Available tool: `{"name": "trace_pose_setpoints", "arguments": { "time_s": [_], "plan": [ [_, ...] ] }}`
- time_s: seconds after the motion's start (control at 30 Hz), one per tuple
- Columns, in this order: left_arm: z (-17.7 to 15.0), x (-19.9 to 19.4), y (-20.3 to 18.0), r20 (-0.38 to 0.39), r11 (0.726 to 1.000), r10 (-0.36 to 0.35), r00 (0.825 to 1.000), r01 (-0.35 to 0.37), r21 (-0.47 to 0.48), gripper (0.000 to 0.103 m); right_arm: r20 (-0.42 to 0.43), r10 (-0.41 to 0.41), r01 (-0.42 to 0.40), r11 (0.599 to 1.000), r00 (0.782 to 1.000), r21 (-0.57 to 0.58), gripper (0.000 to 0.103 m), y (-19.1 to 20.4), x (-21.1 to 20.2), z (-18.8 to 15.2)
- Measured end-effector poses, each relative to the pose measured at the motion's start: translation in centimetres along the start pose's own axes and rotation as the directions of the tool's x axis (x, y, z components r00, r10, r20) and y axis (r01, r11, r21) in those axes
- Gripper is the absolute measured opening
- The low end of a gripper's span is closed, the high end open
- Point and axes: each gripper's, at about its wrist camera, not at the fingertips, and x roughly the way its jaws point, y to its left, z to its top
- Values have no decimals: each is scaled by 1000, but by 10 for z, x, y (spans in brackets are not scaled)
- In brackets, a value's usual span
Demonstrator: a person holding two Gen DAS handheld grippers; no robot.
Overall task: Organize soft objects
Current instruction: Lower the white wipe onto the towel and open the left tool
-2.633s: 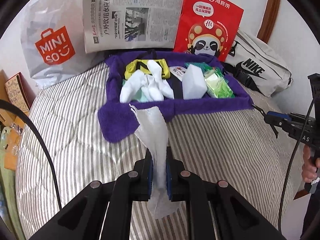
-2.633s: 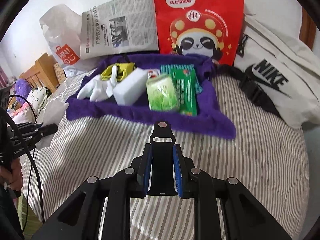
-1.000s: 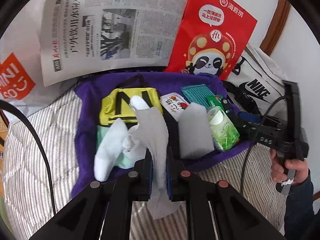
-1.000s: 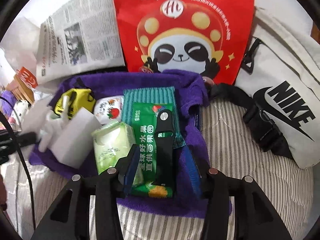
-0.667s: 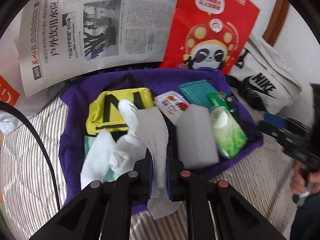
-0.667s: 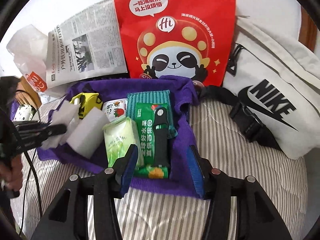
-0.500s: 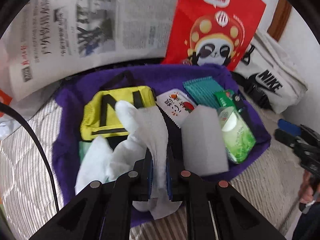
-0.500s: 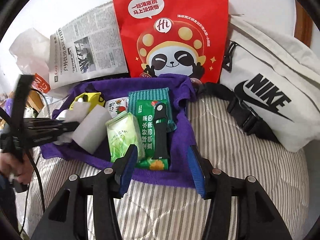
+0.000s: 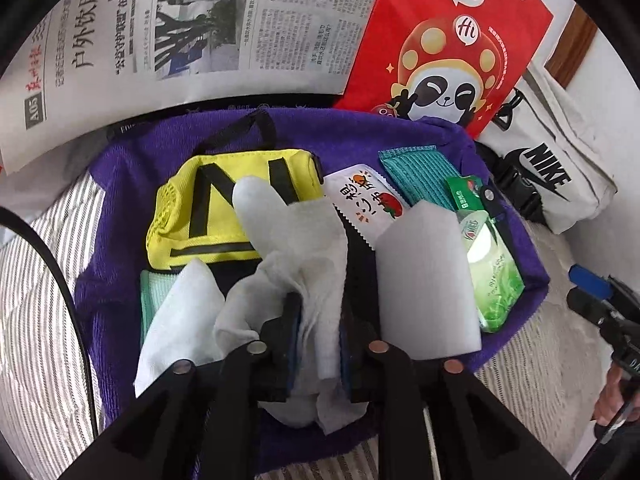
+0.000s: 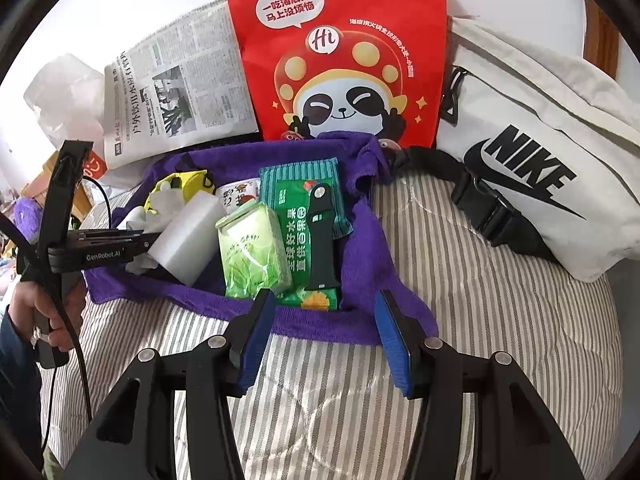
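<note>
Striped bed (image 10: 460, 280), purple towel tray (image 10: 360, 320) ahead: my left gripper (image 9: 318, 334) is opening over it, white tissue (image 9: 316, 240) loose between its pads. My right gripper (image 10: 324, 336) hovers wide, empty. Next, I judge, lift clear without snagging.

A newspaper (image 9: 192, 36) and a red panda-printed paper bag (image 10: 340, 52) stand propped behind, a white Nike waist bag (image 10: 532, 168) (black buckle strap) lies beside them on the striped quilt (image 10: 460, 320).
</note>
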Motion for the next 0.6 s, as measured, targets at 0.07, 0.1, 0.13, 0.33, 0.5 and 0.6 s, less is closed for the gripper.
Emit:
{"name": "trace_pose_setpoints", "arguments": {
  "time_s": [0.07,0.1,0.13,0.33,0.5,0.6],
  "plan": [
    [-2,-3,0,-9,1000,-7,1000,7,-7,28,-6,5,-5,1000,1000,-6,52,1,-3,-3],
    [-3,-4,-1,-9,1000,-4,1000,4,-2,31,-7,5,-5,1000,1000,-11,52,3,-5,-4],
    [-5,-7,-3,-8,1000,5,1000,-5,4,33,-6,4,-4,1000,1000,-15,52,4,-7,-5],
    [-14,-23,-8,6,1000,28,1000,-28,9,62,-1,-7,7,999,1000,-36,56,14,-22,-10],
    [-21,-44,-13,31,997,72,997,-73,36,67,6,-11,12,998,1000,-54,58,27,-32,-12],
    [-25,-56,-15,41,992,106,994,-108,58,70,4,-18,18,998,1000,-60,58,35,-38,-14]
  ]
}}
